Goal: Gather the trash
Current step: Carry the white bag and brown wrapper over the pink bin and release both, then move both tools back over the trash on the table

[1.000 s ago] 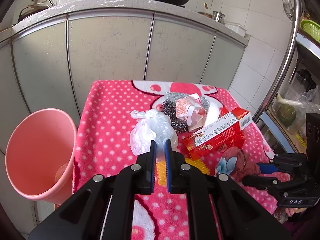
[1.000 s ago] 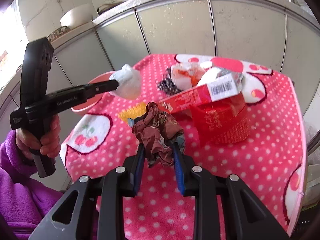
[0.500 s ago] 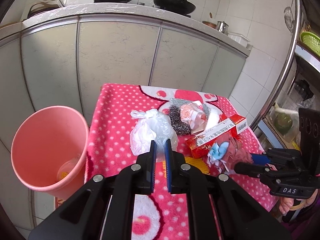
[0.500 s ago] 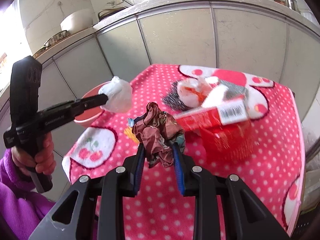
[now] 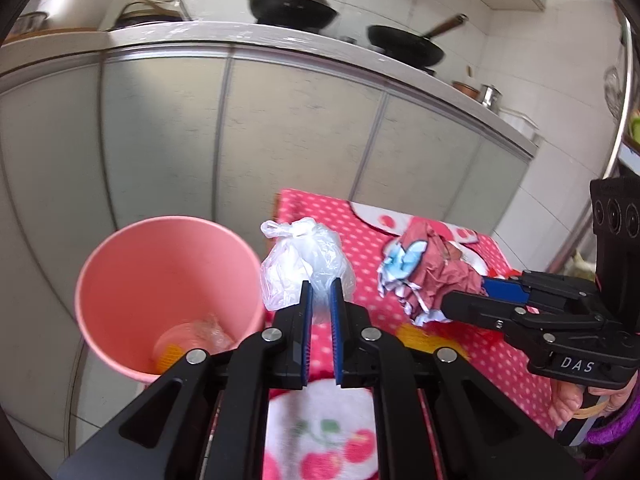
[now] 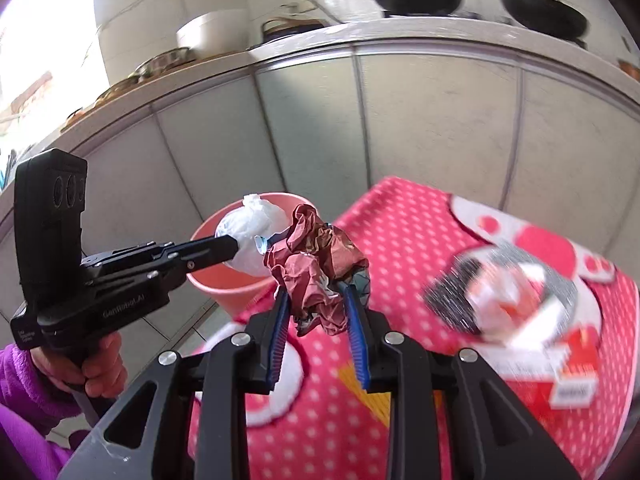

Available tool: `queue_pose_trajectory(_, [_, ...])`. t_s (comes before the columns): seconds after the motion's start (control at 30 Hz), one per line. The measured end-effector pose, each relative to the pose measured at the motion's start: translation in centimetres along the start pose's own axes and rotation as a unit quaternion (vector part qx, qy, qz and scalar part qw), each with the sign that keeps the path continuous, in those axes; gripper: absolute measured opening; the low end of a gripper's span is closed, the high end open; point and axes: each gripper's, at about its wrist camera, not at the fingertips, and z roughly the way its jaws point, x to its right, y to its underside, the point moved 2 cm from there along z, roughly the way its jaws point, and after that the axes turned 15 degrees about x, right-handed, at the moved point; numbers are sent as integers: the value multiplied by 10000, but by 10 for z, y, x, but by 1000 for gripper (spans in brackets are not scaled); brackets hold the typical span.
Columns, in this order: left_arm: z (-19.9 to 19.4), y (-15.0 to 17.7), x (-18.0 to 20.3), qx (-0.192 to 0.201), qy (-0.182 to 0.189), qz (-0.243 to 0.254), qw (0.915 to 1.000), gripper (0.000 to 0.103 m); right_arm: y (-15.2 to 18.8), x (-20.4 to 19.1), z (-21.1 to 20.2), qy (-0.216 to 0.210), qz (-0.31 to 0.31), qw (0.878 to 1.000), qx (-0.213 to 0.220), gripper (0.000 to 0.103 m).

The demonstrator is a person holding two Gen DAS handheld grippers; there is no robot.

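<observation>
Your left gripper point(image 5: 320, 300) is nearly closed, its pads pinching the bottom of a knotted white plastic bag point(image 5: 306, 262), centre of the left wrist view. Your right gripper point(image 6: 316, 312) is part-open around a crumpled brown paper wad point(image 6: 318, 270), clamped mid-frame in the right wrist view. Both loads are off the cloth. The pink bin point(image 5: 168, 292) sits lower left in the left view, mouth tilted toward you. The bag is beside its right rim, not clearly over the opening. Risks, as I read it: the grip on the bag is on thin film only, so it may slip or tear if you swing hard. Release too early and it lands on the rim, the floor, or the pink dotted cloth point(image 5: 368, 248). The two tools are close together, so they may knock if both go for the bin at once; the wad's loose flaps could also snag. Count: two grippers, two held items, one bin with some clear wrapper at its bottom. A blurred heap is still on the cloth, right of the right view: one red box point(image 6: 568, 372) and one steel scourer point(image 6: 452, 300); the rest is too smeared to count.
</observation>
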Motion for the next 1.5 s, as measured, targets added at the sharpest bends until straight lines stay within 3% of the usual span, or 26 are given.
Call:
queue_pose_trajectory(0.27, [-6,-3,-42,52,-501,-204,9985,8,-18,-35,56,-344,-319,9988,-134,27])
queue_pose_trajectory(0.53, [0,-2,-83,14,-1086,-315,9936,8,-26,-52,111,-550,-244,9974,-400,28])
queue_pose_trajectory(0.73, [10,14,-105,-334,-1400,-429,9887,8,-18,-54,147,-582,-57,9957,-713,28])
queue_pose_trajectory(0.93, [13,26,-114,-570,-1446,-511,9865,8,-4,-56,169,-569,-26,9940,-939,29])
queue_pose_trajectory(1.07, [12,27,-120,-660,-1535,-664,9837,16,-2,-57,176,-499,-31,9944,-935,34])
queue_pose_trajectory(1.23, [12,23,-124,-597,-1630,-772,9818,36,-6,-52,168,-426,50,9959,-793,39])
queue_pose_trajectory(1.5, [4,14,-107,-442,-1525,-689,9849,36,-7,-45,139,-386,254,9970,-623,39])
